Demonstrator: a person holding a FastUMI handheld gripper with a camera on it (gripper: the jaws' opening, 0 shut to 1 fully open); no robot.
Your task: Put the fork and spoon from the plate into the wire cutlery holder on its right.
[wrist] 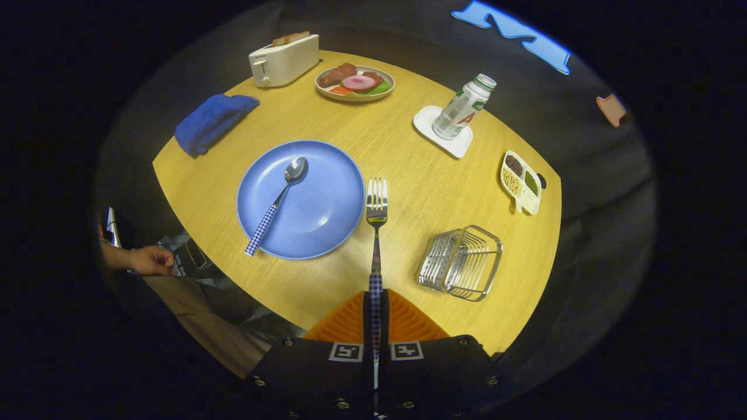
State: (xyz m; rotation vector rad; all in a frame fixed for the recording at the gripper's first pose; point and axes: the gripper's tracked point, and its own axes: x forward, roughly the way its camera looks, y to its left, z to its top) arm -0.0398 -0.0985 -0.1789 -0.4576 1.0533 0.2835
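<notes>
In the gripper view I had the gripper point(374, 318) closed tight on the fork point(376, 233), both fingers pinching its checked handle, tines pointing ahead and lifted clear of the plate point(327, 175). The spoon point(279, 201) lay on the plate. The holder point(461, 262) stood right of the plate, with no cutlery in it. I judged neither piece delivered: fork in hand, spoon untouched.

One fork point(376, 201), one spoon point(280, 201), two plates point(300, 198) point(355, 84), one wire holder point(461, 262), one bottle point(464, 108).
</notes>
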